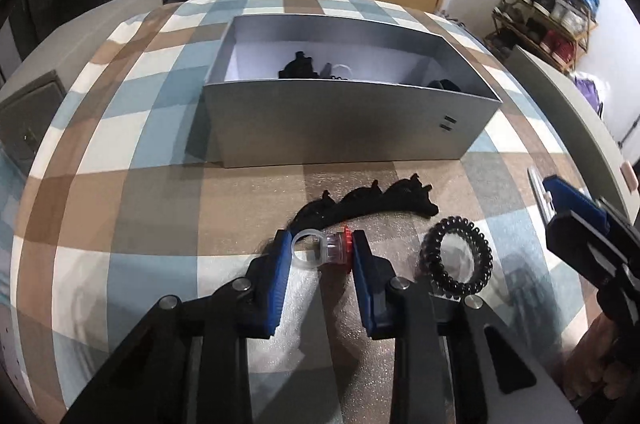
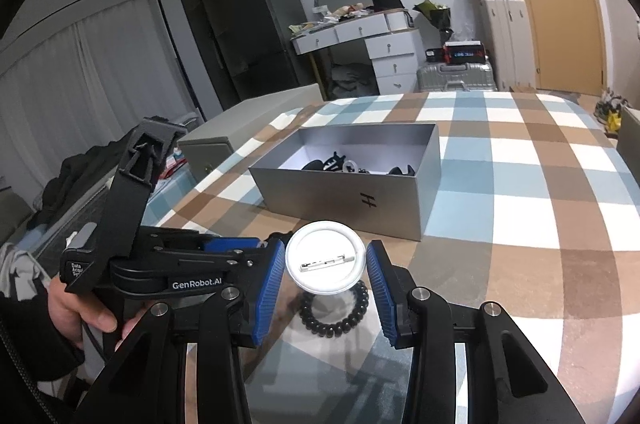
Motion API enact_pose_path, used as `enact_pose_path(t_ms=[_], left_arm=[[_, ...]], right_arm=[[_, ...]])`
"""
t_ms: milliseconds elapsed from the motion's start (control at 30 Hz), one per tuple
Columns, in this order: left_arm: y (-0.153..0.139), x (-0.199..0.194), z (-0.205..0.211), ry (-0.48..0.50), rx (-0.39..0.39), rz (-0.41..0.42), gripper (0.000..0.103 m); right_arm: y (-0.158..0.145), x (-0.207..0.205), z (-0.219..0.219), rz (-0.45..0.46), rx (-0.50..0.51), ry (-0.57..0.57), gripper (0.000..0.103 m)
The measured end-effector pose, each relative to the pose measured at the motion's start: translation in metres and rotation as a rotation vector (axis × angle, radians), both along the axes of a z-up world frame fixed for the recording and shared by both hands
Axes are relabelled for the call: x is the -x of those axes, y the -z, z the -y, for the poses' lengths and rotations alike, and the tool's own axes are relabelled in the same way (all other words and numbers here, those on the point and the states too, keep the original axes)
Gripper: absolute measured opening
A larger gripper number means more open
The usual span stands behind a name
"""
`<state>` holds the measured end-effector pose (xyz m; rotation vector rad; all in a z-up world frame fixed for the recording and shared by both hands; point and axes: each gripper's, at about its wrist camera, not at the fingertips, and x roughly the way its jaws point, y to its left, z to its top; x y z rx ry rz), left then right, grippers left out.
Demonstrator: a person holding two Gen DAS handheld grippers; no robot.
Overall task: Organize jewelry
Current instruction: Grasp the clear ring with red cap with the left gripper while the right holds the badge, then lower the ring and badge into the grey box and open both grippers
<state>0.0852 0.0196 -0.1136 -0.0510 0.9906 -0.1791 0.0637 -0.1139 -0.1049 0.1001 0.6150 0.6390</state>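
My left gripper (image 1: pixel 320 244) is shut on a clear plastic ring with a red top (image 1: pixel 320 251), low over the checked tablecloth (image 1: pixel 120 152). A black spiral hair tie (image 1: pixel 456 256) lies just right of it. A black frilly hair band (image 1: pixel 372 202) lies beyond the ring. In the right wrist view, my right gripper (image 2: pixel 326 252) is shut on a white round pin badge (image 2: pixel 325 262), its back and clasp facing me, above the spiral hair tie (image 2: pixel 334 314). The open grey box (image 1: pixel 348 120) stands farther back and holds black hair pieces and a clear ring.
A hand holds the left gripper's handle (image 2: pixel 92 316) at the left of the right wrist view. Past the table are a white drawer desk (image 2: pixel 384 40), suitcases (image 2: pixel 456 76), a dark cabinet (image 2: pixel 256 36) and a shoe rack (image 1: pixel 548 8). A grey cabinet (image 2: pixel 248 132) stands beside the table.
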Motion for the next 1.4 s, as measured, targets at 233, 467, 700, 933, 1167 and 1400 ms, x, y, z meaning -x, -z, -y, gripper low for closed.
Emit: enact_pose_path(t_ms=[233, 467, 700, 933, 1167, 1400], left_arm=[[-0.004, 0.011, 0.000, 0.018, 0.000, 0.002, 0.024], [-0.014, 0.019, -0.006, 0.023, -0.001, 0.034, 0.024], [-0.036, 0.020, -0.018, 0.024, 0.027, 0.094, 0.024], [-0.060, -0.005, -0.025, 0.050, 0.064, 0.160, 0.024], [-0.068, -0.042, -0.022, 0.111, 0.093, 0.165, 0.024], [-0.061, -0.072, -0.016, 0.151, 0.099, 0.117, 0.024]], right_arm=[[0.001, 0.002, 0.001, -0.015, 0.009, 0.016, 0.041], [-0.006, 0.004, -0.004, -0.012, 0.003, 0.008, 0.041], [-0.022, -0.002, -0.010, 0.013, -0.014, -0.002, 0.041], [-0.041, -0.032, -0.012, 0.021, -0.055, 0.003, 0.041], [-0.049, -0.073, -0.020, 0.002, -0.066, -0.019, 0.041], [-0.044, -0.111, -0.026, -0.045, -0.054, -0.018, 0.041]])
